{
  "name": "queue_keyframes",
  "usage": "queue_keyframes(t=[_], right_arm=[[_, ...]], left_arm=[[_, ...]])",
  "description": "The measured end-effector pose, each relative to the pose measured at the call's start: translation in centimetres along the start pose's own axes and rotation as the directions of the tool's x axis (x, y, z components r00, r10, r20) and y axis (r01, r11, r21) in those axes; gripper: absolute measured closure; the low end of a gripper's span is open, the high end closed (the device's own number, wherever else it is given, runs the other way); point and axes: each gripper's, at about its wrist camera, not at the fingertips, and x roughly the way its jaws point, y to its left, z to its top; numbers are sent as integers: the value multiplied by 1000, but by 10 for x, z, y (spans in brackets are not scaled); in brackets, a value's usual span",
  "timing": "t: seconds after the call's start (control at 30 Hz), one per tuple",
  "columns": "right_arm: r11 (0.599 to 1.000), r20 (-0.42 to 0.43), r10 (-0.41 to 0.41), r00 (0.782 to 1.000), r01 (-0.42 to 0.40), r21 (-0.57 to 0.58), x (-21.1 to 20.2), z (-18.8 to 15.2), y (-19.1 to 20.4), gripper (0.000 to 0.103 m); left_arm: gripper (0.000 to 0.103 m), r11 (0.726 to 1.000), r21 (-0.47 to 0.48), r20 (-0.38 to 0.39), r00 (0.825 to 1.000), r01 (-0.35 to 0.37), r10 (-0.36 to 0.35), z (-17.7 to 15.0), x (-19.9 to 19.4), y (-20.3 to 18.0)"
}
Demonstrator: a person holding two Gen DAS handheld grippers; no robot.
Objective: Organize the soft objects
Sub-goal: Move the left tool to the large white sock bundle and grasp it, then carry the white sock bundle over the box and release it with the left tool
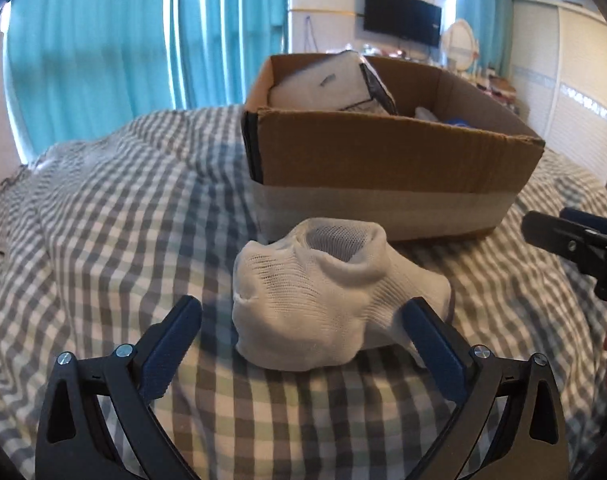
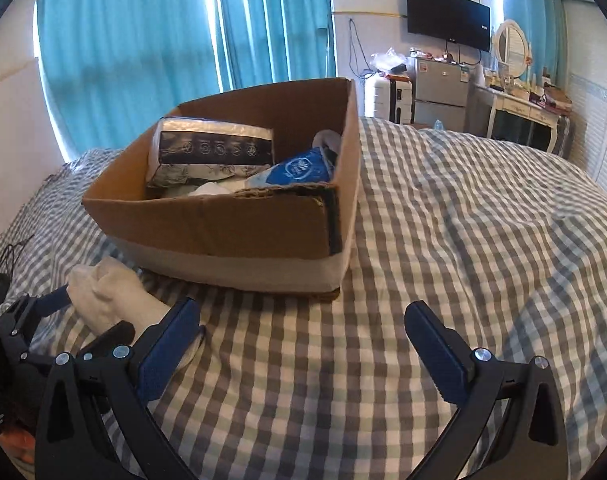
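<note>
Grey-and-white checked bedspread [image 1: 143, 208] fills the scene, rumpled and soft underfoot for everything here. On it sits the open brown cardboard box [image 1: 383, 160], pale tape banding its base, already carrying a silver-and-black plastic packet [image 2: 213, 148], a blue-and-white printed pouch [image 2: 299, 168] and some white fabric low inside. Just in front of the box, close but not clearly touching it, lies the bunched white knitted sock [image 1: 319, 292], cuff gaping upward. Over to the left gripper [image 1: 303, 320]: jaws spread wide, blue pads either side of the sock, right pad at its edge, left pad standing clear. Nothing clamped. The right gripper [image 2: 303, 320] is just as wide, hovering over bare checked cloth beside the box's near corner, carrying nothing, sock off to its left.
</note>
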Motion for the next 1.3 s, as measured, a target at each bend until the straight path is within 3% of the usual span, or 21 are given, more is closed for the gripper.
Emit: queue_keyframes(t=[0.07,0.1,0.13,0.2,0.43,0.63,1.0,1.3], right_arm=[[1000,-2,1,1000,-1,-3,2,-1,3,0],[1000,-6,-3,1000,3,-9,3,-2,4,0],[1000,-8,-13,1000,13,-11,4,-3,6,0],[1000,-17,-22,1000,22,-3,5,-6,4,0],[999,-12,-23,1000,23,23,0,-14,0,0],[999,-14,-16,1000,17,52,-8,-19,-4,0],[998,-3,5,1000,-5,68,-49,-27,6,0],[999,56,7,998,-9,34,-104,-2,5,0]], left_arm=[[13,1000,-4,13,1000,14,-14,-1,0,1],[28,1000,-8,14,1000,19,-19,0,0,2],[34,999,-17,9,999,34,-34,0,1,3],[40,997,-31,-7,997,77,-78,1,3,4],[61,998,-4,7,998,58,-58,-3,-8,-4],[67,999,-18,12,999,50,-50,-7,-18,0],[67,998,-36,24,998,54,-53,-7,-59,3],[67,995,-51,81,994,81,-76,6,-113,-4]])
